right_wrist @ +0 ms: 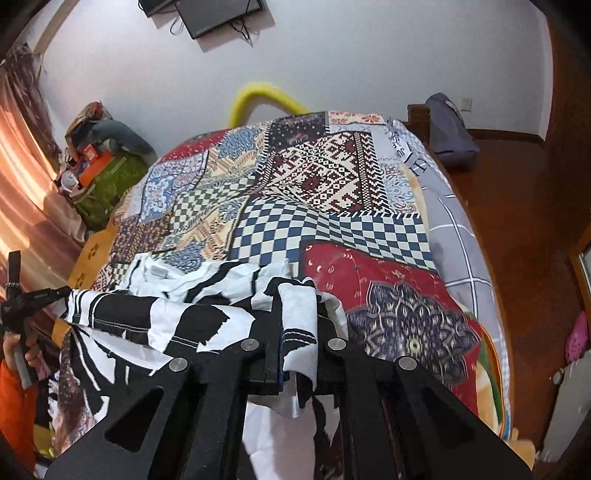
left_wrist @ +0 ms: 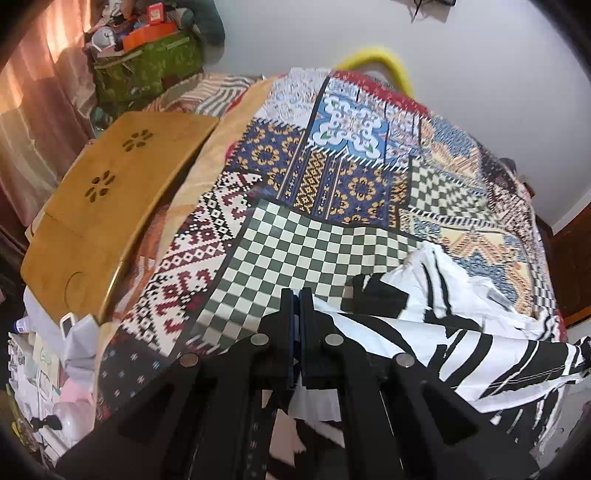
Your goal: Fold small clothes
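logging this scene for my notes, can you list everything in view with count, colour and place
garment: 1, white with black stripes, near edge of the bed, stretched between both claws
patchwork bedspread: 1, multicolour checks and patterns, covering the bed
lap desk: 1, tan wood with flower cutouts, left edge of the bed
yellow tube: 1, yellow, arched behind the far end of the bed
green bag: 1, green, far left corner, orange box and clutter on top
curtain: 1, pinkish, left wall
screen: 1, black, on the far wall
left claw: 1, black, shut on the garment edge
right claw: 1, black, shut on a bunched garment fold
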A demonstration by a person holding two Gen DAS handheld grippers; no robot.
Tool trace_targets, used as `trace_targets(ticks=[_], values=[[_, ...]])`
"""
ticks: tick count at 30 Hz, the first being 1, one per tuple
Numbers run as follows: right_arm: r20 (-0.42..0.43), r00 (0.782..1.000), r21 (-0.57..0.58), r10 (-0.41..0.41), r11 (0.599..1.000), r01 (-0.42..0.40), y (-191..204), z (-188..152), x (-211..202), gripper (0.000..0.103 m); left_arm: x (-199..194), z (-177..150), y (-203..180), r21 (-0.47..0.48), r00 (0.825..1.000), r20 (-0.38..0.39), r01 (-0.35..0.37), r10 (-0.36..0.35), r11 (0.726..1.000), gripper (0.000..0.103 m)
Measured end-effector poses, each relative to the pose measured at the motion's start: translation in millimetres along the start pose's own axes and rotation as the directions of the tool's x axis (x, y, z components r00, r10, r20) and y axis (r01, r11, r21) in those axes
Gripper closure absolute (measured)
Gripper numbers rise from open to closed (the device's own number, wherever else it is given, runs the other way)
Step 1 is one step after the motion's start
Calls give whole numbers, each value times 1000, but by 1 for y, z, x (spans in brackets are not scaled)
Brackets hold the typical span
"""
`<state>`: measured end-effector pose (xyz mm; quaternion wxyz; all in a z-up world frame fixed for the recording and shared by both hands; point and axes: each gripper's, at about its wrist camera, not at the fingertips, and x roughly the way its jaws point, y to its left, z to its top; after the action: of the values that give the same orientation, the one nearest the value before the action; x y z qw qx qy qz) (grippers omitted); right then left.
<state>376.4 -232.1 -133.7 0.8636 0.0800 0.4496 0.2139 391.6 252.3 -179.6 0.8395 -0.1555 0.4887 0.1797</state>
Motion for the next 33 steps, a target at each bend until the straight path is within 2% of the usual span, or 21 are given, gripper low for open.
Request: trace_targets(ticks=[1, 2, 4, 6, 8, 9, 11, 12, 15, 17, 20, 22, 25, 29, 31, 33], values=[[-8, 1000, 4, 2, 1000, -2, -3, 2, 3, 97, 9, 2, -2, 13, 1000, -14, -9, 9, 1000, 101], [-13, 1000, 14, 9, 1000, -9, -7, 4, 4, 92, 15, 4, -3, 24, 999, -21, -27, 28, 999, 101], [-18, 1000, 53, 4, 999, -3, -16, 6, 4, 88, 26, 4, -5, 56, 995, -15, -96, 97, 994, 100], [-17, 1000, 59, -10, 998, 11, -20, 9, 1, 86, 29, 3, -5, 79, 992, -5, -124, 124, 989, 95], [-7, 999, 37, -35, 999, 36, -18, 11, -6, 82, 24, 2, -3, 81, 993, 5, -120, 120, 990, 86], [12, 998, 12, -69, 998, 69, -15, 12, -13, 78, 19, 1, -2, 80, 994, 10, -105, 105, 991, 83], [69, 990, -14, -125, 992, 126, -9, 14, -27, 52, 8, -1, -4, 91, 996, 24, -91, 89, 992, 73], [123, 982, -19, -141, 989, 145, -6, 14, -41, 48, -1, -3, -6, 106, 996, 38, -90, 86, 990, 71], [160, 977, -45, -142, 988, 151, 2, 14, -62, 48, -22, -12, -17, 170, 996, 65, -73, 63, 983, 58], [152, 982, -81, -114, 989, 127, 12, 9, -69, 48, -36, -22, -25, 211, 997, 72, -47, 33, 976, 43], [115, 991, -152, -69, 985, 86, 33, -7, -68, 48, -50, -42, -38, 271, 997, 71, -1, -19, 963, 28], [78, 996, -187, -44, 981, 58, 44, -18, -58, 48, -51, -55, -47, 304, 998, 53, 16, -33, 953, 22], [2, 1000, -240, -16, 971, 16, 62, -37, -37, 48, -44, -74, -60, 341, 999, 10, 39, -45, 939, 21], [-94, 995, -318, -14, 948, -16, 85, -60, -4, 48, -18, -95, -74, 360, 996, -85, 56, -27, 931, 21], [-127, 992, -352, -20, 935, -26, 93, -71, 9, 48, -7, -102, -79, 357, 990, -136, 75, -27, 931, 21], [-147, 989, -393, -35, 919, -26, 103, -79, 22, 48, 2, -109, -86, 375, 989, -149, 79, -24, 924, 21]])
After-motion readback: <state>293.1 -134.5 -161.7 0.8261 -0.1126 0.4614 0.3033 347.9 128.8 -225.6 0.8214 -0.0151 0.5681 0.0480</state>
